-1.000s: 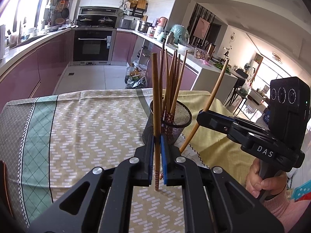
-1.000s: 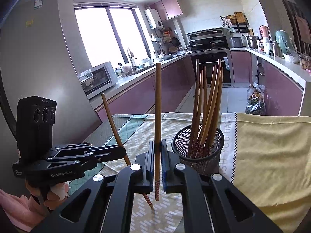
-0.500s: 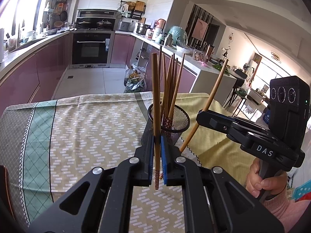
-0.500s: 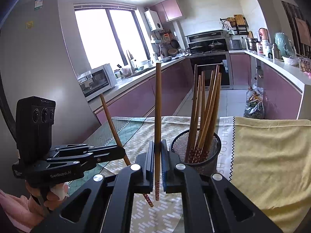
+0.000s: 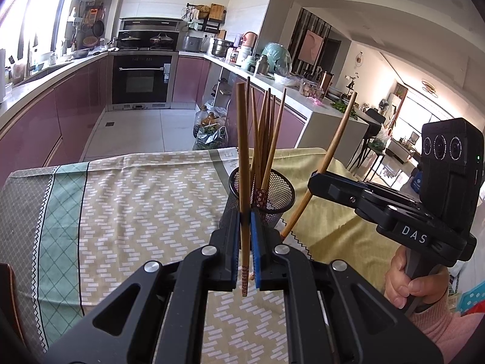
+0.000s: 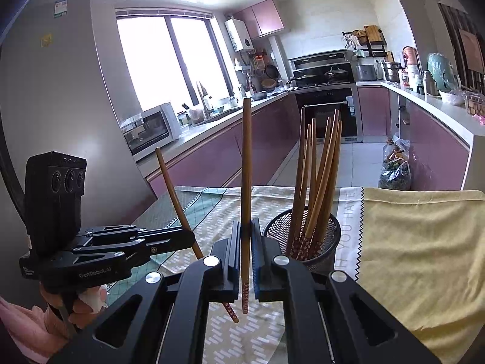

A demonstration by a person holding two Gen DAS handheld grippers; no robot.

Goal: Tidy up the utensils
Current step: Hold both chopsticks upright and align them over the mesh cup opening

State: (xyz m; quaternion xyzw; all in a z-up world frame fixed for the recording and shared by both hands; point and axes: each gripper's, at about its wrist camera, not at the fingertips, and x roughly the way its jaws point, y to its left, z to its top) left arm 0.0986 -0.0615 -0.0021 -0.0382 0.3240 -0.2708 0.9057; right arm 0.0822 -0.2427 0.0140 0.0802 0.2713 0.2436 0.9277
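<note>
Item one, your left gripper (image 5: 246,239): jaws clamped on one chopstick (image 5: 243,182), gripped low on the shaft, long axis near upright, patterned tip hanging just below the pads. Item two, your right gripper (image 6: 246,254): likewise clenched on a single stick (image 6: 246,182), upright, decorated end down. Seen from the other hand, each stick leans a little. Item three, the mesh cup (image 5: 272,194): it stands just ahead of both sets of fingers on the cloth (image 5: 136,200), slightly right of the left pair and right of the right pair, holding a bundle of sticks (image 6: 318,176) that fan upward. Both grippers sit near it; neither looks clearly closer. Judgement: your next move turns on lifting each tip over the rim, then lowering it along its own axis into the gap beside the bundle; the fanned tops may snag an incoming stick.
</note>
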